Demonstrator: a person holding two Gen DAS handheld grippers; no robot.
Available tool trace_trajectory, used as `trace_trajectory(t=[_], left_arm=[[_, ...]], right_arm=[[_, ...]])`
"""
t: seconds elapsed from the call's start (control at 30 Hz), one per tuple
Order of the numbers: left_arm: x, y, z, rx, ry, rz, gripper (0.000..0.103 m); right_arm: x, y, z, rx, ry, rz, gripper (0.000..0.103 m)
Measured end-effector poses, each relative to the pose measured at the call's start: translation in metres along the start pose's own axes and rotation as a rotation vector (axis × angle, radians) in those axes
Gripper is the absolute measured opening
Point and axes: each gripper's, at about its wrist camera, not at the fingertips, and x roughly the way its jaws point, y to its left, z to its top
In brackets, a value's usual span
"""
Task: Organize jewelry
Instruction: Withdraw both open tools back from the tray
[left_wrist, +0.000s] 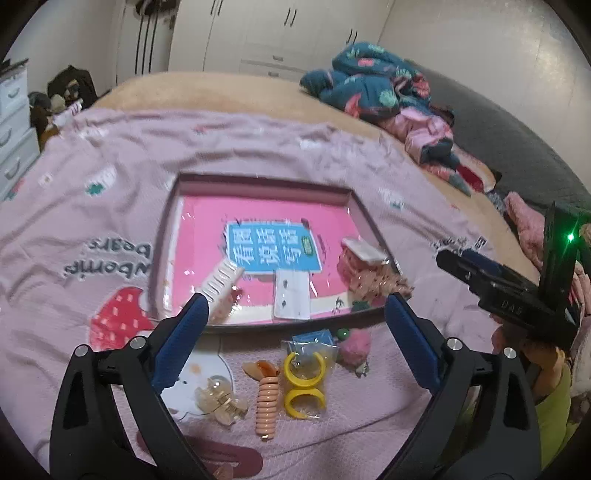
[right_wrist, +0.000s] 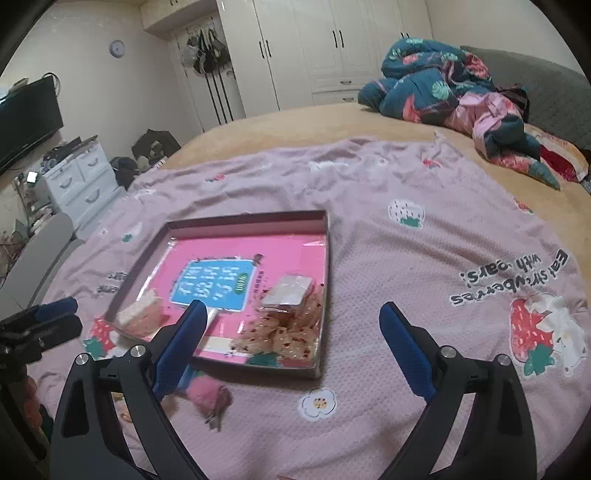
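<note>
Both the left gripper (left_wrist: 295, 310) and right gripper (right_wrist: 293, 319) gape, unladen. Some pieces sit in the tray (left_wrist: 170, 221); yellow rings (left_wrist: 304, 384), coil tie (left_wrist: 266, 404) and clip (left_wrist: 218, 400) wait at six o'clock.

Left gripper (left_wrist: 295, 306) jaws wide over a cluttered strip: yellow rings (left_wrist: 304, 384), coil tie (left_wrist: 266, 400), clear claw clip (left_wrist: 218, 402), pink pompom (left_wrist: 355, 345) packed before the tray (left_wrist: 258, 181) wall; right gripper (right_wrist: 291, 314) has bare blanket (right_wrist: 406, 258) beside the tray.

One tray (left_wrist: 373, 221), two yellow rings (left_wrist: 305, 384), one coil tie (left_wrist: 266, 410), one claw clip (left_wrist: 218, 402), one pompom (left_wrist: 355, 347) at tray's six o'clock.
</note>
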Motion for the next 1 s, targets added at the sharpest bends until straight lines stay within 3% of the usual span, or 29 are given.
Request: trace_trajectory(t=[0.47,1.0], left_arm=[[-0.067,0.002,0.001,-0.027,-0.135,0.005,0.094],[-0.098,0.012,-0.025,-0.033,-0.160,0.032,0.094]], right_arm=[[-0.070,0.027,-0.001,-0.047,-0.108,0.032,0.095],[-0.109,0.052,-0.016,-0.086,-0.137,0.048,0.098]])
